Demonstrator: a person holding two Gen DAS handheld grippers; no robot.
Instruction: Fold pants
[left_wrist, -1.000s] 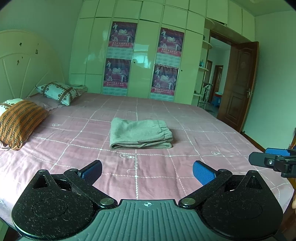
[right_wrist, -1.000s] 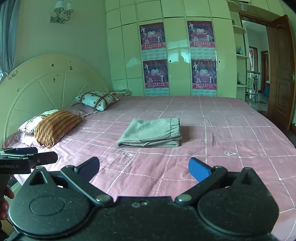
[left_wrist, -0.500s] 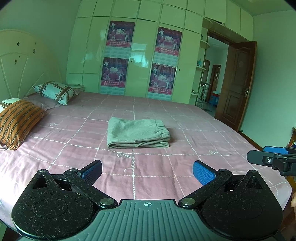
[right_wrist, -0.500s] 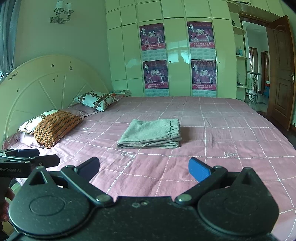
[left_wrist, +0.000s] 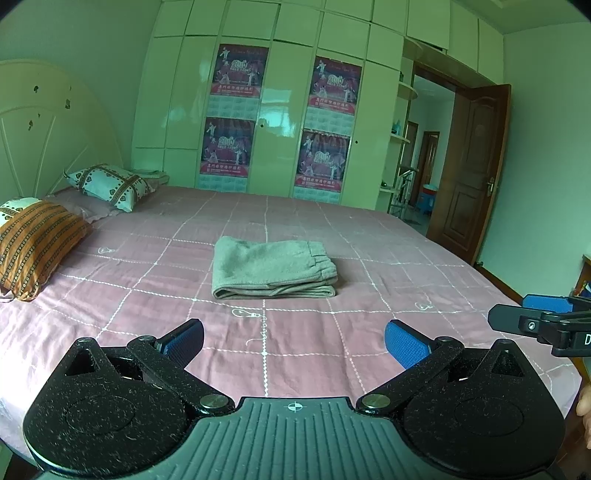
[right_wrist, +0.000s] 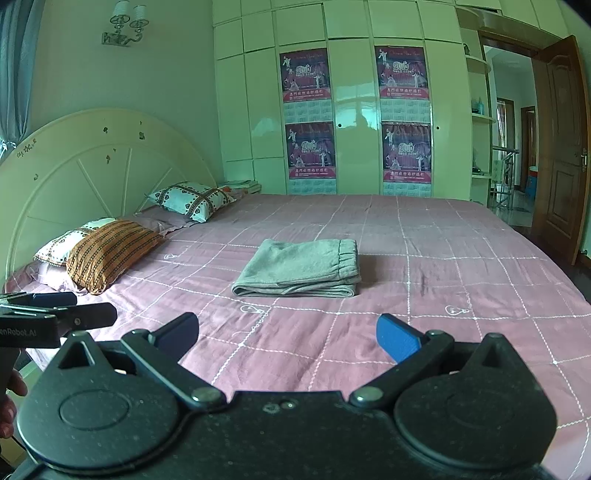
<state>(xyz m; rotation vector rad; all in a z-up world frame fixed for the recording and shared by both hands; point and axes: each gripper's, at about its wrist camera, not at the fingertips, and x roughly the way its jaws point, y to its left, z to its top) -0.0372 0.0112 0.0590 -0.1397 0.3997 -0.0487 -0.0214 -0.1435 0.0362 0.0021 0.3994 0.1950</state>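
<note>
Grey pants (left_wrist: 273, 267) lie folded into a compact rectangle in the middle of the pink checked bed (left_wrist: 147, 325), elastic waistband to the right. They also show in the right wrist view (right_wrist: 301, 267). My left gripper (left_wrist: 295, 341) is open and empty, held above the bed's near edge, well short of the pants. My right gripper (right_wrist: 288, 332) is open and empty, likewise back from the pants. The right gripper shows at the right edge of the left wrist view (left_wrist: 543, 321); the left gripper shows at the left edge of the right wrist view (right_wrist: 55, 314).
An orange striped pillow (left_wrist: 33, 240) and a patterned pillow (left_wrist: 110, 184) lie at the headboard (right_wrist: 92, 166) on the left. A cream wardrobe with posters (left_wrist: 280, 122) stands behind the bed. A brown door (left_wrist: 472, 177) stands open on the right.
Both grippers have drawn slightly back and shifted; the pants stay folded and still. Both jaws remain open.
</note>
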